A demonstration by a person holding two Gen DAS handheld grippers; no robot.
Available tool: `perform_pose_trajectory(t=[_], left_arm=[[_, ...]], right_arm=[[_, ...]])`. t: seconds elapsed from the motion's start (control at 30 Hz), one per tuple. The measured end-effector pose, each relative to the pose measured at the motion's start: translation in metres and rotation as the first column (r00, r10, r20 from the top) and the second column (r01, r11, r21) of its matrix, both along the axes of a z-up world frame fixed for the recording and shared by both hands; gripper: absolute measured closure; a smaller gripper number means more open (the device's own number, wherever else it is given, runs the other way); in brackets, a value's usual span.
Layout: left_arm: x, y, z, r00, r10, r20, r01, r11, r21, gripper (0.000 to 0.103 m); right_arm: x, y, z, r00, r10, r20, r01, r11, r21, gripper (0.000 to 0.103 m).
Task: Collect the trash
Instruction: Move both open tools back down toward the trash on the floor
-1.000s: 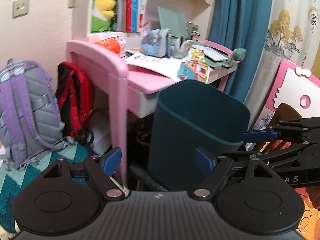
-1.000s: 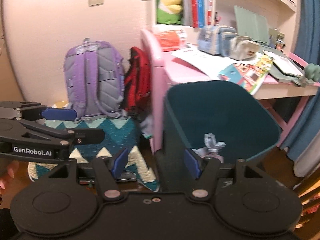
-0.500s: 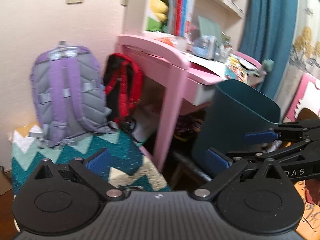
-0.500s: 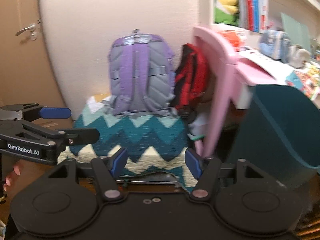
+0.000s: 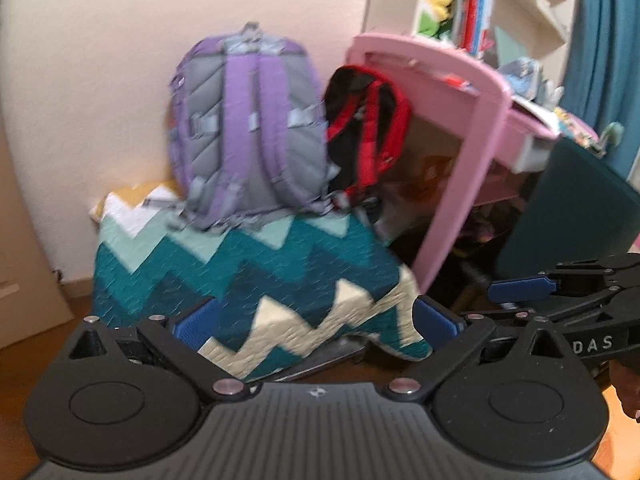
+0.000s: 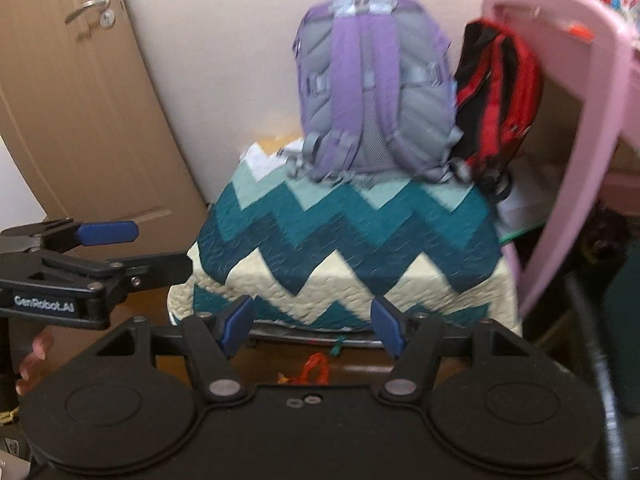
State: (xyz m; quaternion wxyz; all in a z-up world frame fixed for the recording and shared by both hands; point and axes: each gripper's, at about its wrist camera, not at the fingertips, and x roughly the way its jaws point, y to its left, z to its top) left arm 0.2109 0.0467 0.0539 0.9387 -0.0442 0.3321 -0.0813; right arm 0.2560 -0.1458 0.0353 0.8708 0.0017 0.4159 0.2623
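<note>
My left gripper is open wide, with only the zigzag quilt behind its empty jaws. The dark teal bin stands at the right edge of the left wrist view, beside the pink desk. My right gripper is open too and holds nothing. Just below its fingertips a small orange-red scrap lies on the wooden floor, with a green bit beside it. Each gripper shows in the other's view: the right gripper low on the right, the left gripper on the left, with a hand under it.
A purple-grey backpack and a red-black backpack stand on the quilt-covered block against the wall. The pink desk rises on the right, with shelves above it. A wooden door is on the left.
Both views have swung left and down, away from the bin and onto the quilt and backpacks. The left jaws have spread wider. The orange scrap has come into the right wrist view.
</note>
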Motion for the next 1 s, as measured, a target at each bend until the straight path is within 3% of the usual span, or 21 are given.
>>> perform_pose_trajectory(t=[0.23, 0.47, 0.7, 1.0], left_arm=[[0.01, 0.056, -0.062, 0.994, 0.084, -0.066, -0.086, 0.996, -0.034, 0.0], [0.038, 0.101, -0.13, 0.977, 0.111, -0.18, -0.115, 0.993, -0.011, 0.0], [0.063, 0.115, -0.202, 0.965, 0.057, -0.258, -0.045, 0.998, 0.049, 0.0], [0.083, 0.105, -0.305, 0.931, 0.014, -0.364, 0.039, 0.99, 0.137, 0.0]], right_arm=[[0.021, 0.045, -0.079, 0.997, -0.03, -0.072, 0.027, 0.999, -0.038, 0.039], [0.038, 0.077, -0.165, 0.989, -0.031, -0.147, 0.015, 0.994, -0.111, 0.038], [0.053, 0.089, -0.246, 0.958, -0.082, -0.273, 0.039, 0.986, -0.163, 0.038], [0.065, 0.095, -0.33, 0.924, -0.079, -0.375, -0.008, 0.974, -0.225, 0.038]])
